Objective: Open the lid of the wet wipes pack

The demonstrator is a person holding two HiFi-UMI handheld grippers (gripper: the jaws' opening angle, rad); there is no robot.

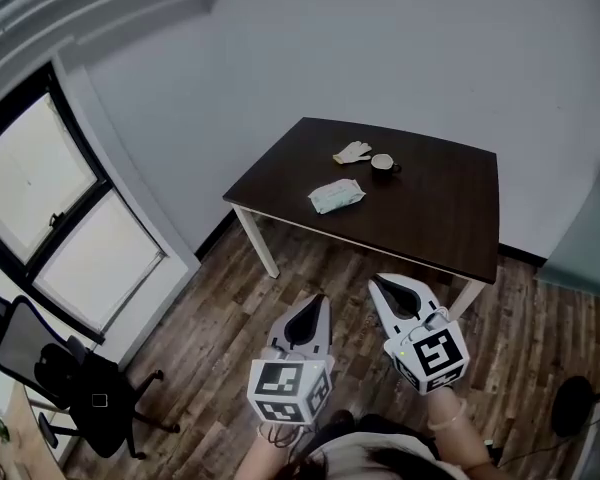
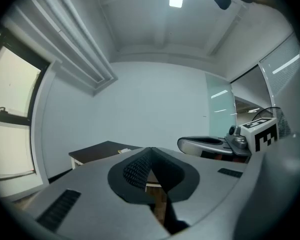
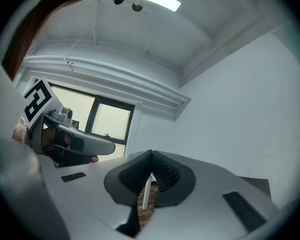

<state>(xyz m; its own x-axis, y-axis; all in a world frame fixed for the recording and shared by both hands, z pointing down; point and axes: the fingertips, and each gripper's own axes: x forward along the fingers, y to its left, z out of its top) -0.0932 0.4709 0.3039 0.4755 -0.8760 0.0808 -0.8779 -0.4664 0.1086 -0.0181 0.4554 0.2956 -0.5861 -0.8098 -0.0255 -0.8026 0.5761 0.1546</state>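
While you hold your left gripper (image 1: 317, 306) and right gripper (image 1: 381, 288) level, jaws pressed together on nothing, the wet wipes pack (image 1: 336, 196) lies well ahead on the tabletop (image 1: 435, 213), long side crosswise, neither gripper clearly nearer.

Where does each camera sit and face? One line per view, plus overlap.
Head view: on the head, steeply down at the table and wet wipes pack; left tool, right tool show.
Left gripper view: on left tool, level, toward table; shut jaws, right tool show.
Right gripper view: on right tool, level, toward window; shut jaws, left tool show.
Shared: the table, head and left gripper views.
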